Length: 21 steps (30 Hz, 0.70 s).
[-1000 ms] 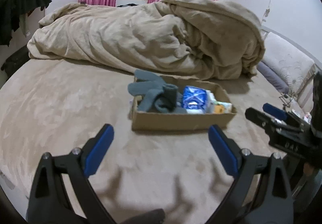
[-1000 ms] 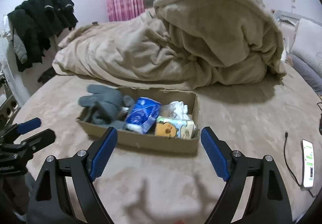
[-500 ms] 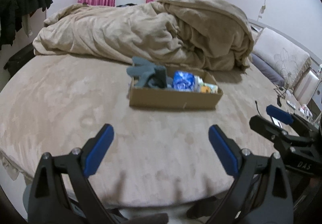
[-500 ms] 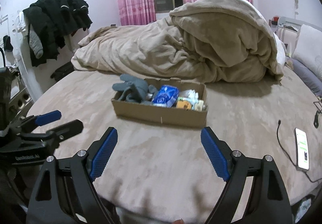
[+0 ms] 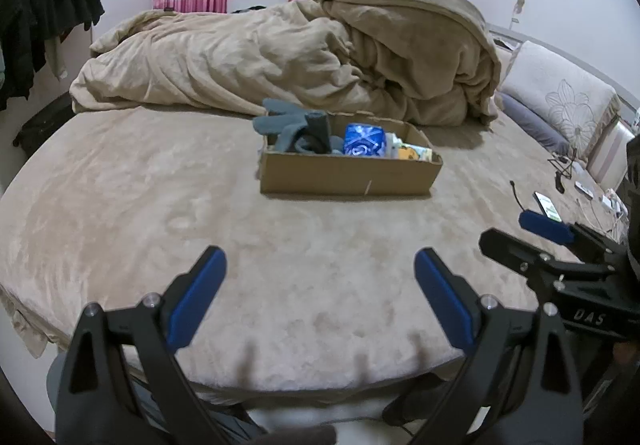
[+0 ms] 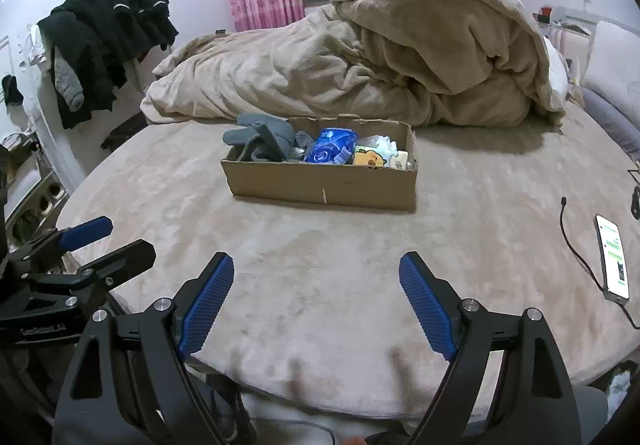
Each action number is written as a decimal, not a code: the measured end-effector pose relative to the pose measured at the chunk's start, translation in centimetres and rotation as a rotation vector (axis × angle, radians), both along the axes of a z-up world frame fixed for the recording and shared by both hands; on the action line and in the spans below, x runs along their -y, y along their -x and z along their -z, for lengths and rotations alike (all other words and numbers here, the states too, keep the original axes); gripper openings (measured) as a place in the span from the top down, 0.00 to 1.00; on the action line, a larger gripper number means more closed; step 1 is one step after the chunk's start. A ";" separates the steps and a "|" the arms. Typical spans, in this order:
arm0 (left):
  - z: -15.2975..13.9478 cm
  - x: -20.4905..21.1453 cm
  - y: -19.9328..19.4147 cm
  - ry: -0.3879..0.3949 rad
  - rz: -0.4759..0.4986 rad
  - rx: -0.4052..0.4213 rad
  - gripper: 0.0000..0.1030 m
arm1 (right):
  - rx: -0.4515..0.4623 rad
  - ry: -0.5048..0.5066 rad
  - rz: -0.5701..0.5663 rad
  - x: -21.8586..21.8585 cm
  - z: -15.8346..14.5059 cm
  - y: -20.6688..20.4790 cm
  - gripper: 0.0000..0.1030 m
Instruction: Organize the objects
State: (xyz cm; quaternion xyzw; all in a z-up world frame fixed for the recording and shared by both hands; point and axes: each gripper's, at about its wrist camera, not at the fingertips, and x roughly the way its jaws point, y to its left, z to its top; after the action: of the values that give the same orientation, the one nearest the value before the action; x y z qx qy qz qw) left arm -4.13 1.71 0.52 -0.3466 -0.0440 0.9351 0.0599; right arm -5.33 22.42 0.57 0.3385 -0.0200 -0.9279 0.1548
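A shallow cardboard box sits in the middle of the round beige bed. It holds grey gloves, a blue packet, white tissue and a small yellow-printed pack. My left gripper is open and empty above the bed's near edge, well short of the box. My right gripper is open and empty, also near the edge. Each gripper shows at the side of the other's view.
A bunched beige duvet lies behind the box. A phone with a black cable lies at the bed's right edge. Pillows sit at the right. Dark clothes hang at the left.
Both grippers have pulled back from the box toward the bed's near edge. The box now looks smaller and farther. Both jaws stay open and empty.
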 end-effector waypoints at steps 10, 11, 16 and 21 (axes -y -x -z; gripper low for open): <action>0.1 0.0 0.2 -0.002 0.002 0.003 0.07 | 0.022 0.000 0.009 -0.4 0.8 0.9 0.15; 0.1 0.1 0.3 -0.002 0.002 0.004 0.07 | 0.023 0.000 0.009 -0.4 0.9 1.0 0.15; 0.2 0.1 0.4 -0.004 0.003 0.005 0.07 | 0.029 -0.001 0.012 -0.4 1.0 1.2 0.15; 0.2 0.2 0.6 -0.005 0.002 0.002 0.07 | 0.030 -0.001 0.013 -0.4 1.1 1.4 0.15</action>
State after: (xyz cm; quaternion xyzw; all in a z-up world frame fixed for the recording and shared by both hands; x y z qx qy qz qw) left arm -4.71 1.49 0.31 -0.3473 -0.0460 0.9346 0.0616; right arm -6.69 22.86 -0.52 0.3523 -0.0244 -0.9238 0.1481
